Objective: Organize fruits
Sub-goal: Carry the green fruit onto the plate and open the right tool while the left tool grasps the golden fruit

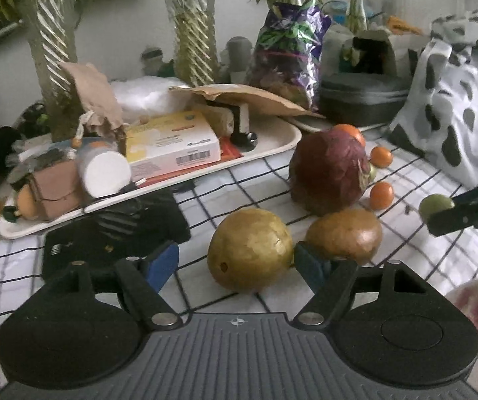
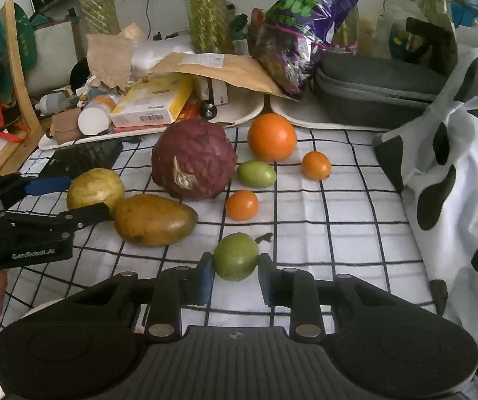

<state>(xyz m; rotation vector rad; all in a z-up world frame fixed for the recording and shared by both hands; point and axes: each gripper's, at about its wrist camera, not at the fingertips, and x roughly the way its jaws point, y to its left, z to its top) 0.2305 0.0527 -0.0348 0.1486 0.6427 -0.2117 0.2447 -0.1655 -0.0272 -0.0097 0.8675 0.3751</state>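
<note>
While the left gripper (image 1: 235, 263) stands open around the yellow fruit (image 1: 250, 249), its blue pads sit on either side without pressing, probably lined up for a grab that is not yet made. That fruit lies just in front of the cabbage (image 1: 329, 170), beside the mango (image 1: 345, 236), with small oranges (image 1: 381, 195) past the cabbage. Off to the cabbage's right the right gripper (image 1: 445, 211) holds a green fruit (image 1: 434, 204) clear of the cloth.

Seen from the right wrist, the right gripper (image 2: 235, 276) is clamped on that green fruit (image 2: 235, 256), both pads against its sides; it seems lifted for carrying toward its own kind. A second green fruit (image 2: 256, 173) rests just right of the cabbage (image 2: 193, 159), between a big orange (image 2: 271, 136) and a small one (image 2: 242, 204). Left of the cabbage, the left gripper (image 2: 82, 196) brackets the yellow fruit (image 2: 95, 188).

Everything lies on a white checked cloth (image 2: 322, 220). Behind the cabbage a tray (image 2: 72, 140) holds boxes and clutter; vases, a purple bag and a spotted fabric (image 2: 465, 166) crowd the edges.
</note>
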